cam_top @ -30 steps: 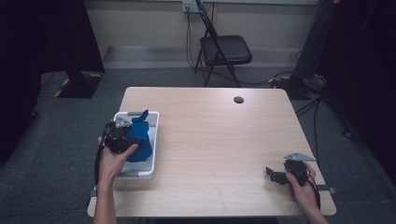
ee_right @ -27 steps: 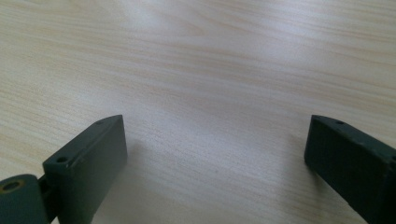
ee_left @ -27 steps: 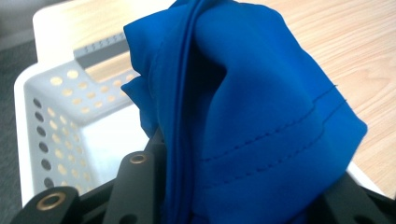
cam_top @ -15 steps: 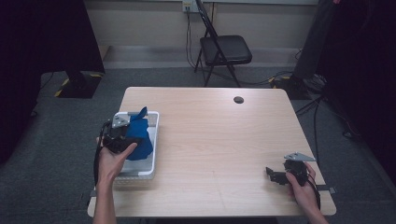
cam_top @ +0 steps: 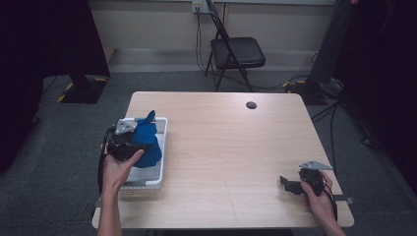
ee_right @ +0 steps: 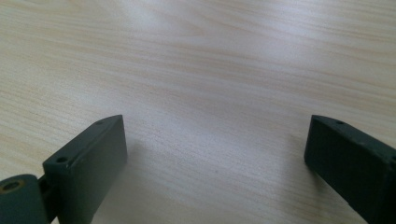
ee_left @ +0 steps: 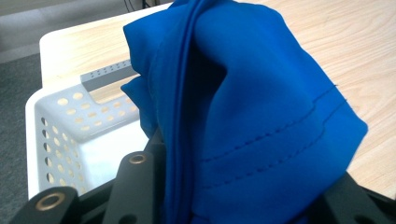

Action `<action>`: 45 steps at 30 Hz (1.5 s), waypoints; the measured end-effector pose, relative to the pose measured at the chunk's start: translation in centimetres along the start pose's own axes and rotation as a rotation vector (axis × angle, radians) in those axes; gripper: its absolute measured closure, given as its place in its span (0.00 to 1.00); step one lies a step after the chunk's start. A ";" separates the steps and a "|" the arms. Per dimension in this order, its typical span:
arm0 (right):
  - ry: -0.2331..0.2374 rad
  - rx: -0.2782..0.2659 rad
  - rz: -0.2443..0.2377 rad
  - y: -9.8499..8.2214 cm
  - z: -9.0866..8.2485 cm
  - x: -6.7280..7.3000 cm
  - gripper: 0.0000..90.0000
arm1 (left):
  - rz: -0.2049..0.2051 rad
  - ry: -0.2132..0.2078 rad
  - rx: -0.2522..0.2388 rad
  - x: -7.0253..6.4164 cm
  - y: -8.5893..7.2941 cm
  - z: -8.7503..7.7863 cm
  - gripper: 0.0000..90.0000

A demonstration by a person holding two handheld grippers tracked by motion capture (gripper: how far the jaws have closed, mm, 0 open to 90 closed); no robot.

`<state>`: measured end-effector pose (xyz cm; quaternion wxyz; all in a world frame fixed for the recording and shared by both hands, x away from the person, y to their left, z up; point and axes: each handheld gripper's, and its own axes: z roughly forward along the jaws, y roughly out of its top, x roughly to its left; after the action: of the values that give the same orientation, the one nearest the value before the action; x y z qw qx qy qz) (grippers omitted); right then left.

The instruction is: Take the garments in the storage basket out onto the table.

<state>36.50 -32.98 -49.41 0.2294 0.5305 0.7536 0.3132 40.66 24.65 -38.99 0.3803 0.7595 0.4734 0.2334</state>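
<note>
A blue cloth (ee_left: 261, 107) is clamped by the left gripper (cam_top: 129, 142) above the white basket (cam_top: 161, 147) at 9 o'clock; right gripper (ee_right: 215, 163) jaws are held apart.

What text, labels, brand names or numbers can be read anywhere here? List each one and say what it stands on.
None: no readable word, number or sign.
The blue cloth held in the left gripper shows only stitched seams, no tag.
The white basket bears only holes.
The table and the right gripper carry no print.
The yellow-black stripes on the floor stand are a pattern, not lettering.
</note>
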 end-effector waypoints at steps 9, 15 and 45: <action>0.000 0.000 0.000 0.0 0.0 0.0 0.05 | 0.022 0.000 -0.025 -0.7 0.7 -0.5 0.63; 0.000 0.000 0.000 0.0 0.0 0.0 0.05 | 0.022 0.003 -0.041 -0.8 0.8 -1.0 0.63; 0.000 0.000 0.000 0.0 0.0 0.0 0.05 | -0.001 -0.048 -0.118 -2.5 2.5 -2.3 0.63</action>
<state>36.50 -32.98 -49.41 0.2293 0.5305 0.7536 0.3132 39.29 22.59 -35.64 0.4358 0.7409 0.4498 0.2425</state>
